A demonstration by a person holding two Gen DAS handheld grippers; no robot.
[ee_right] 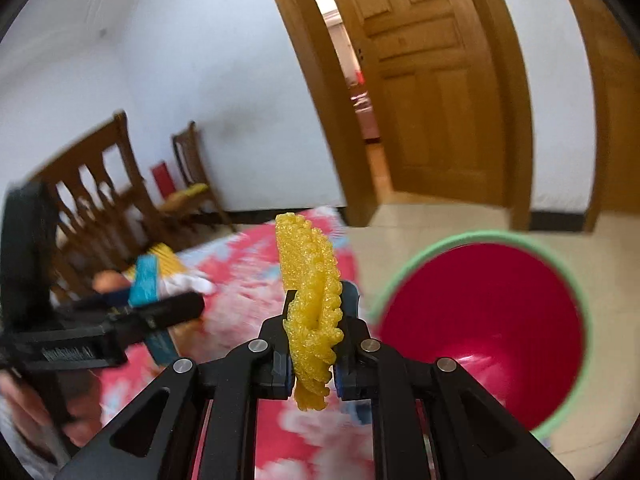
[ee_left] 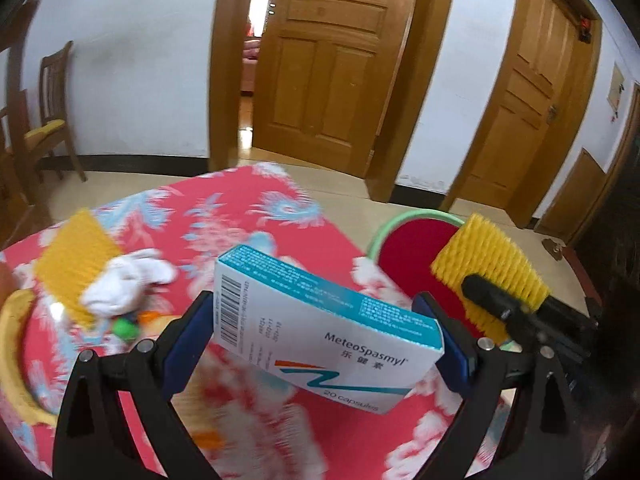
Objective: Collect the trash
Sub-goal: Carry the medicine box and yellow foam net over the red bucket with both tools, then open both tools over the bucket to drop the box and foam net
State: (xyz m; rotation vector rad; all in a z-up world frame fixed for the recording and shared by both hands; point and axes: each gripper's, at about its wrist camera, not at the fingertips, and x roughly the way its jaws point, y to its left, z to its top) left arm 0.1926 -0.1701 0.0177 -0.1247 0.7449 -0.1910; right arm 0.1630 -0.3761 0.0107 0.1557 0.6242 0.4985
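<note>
My left gripper (ee_left: 320,316) is shut on a white and teal medicine box (ee_left: 320,332), held tilted above the red flowered tablecloth (ee_left: 248,216). My right gripper (ee_right: 318,304) is shut on a yellow foam fruit net (ee_right: 312,300), held upright above the table edge; it also shows in the left wrist view (ee_left: 488,268). A red bin with a green rim (ee_right: 484,320) stands on the floor just right of the table; it also shows in the left wrist view (ee_left: 416,248). On the table's left lie another yellow foam net (ee_left: 76,264) and a crumpled white tissue (ee_left: 128,280).
A yellow plate rim (ee_left: 14,360) sits at the table's left edge, with small green and orange scraps (ee_left: 128,326) beside it. Wooden chairs (ee_left: 52,116) stand by the wall on the left. Wooden doors (ee_left: 332,60) are behind, across a tiled floor.
</note>
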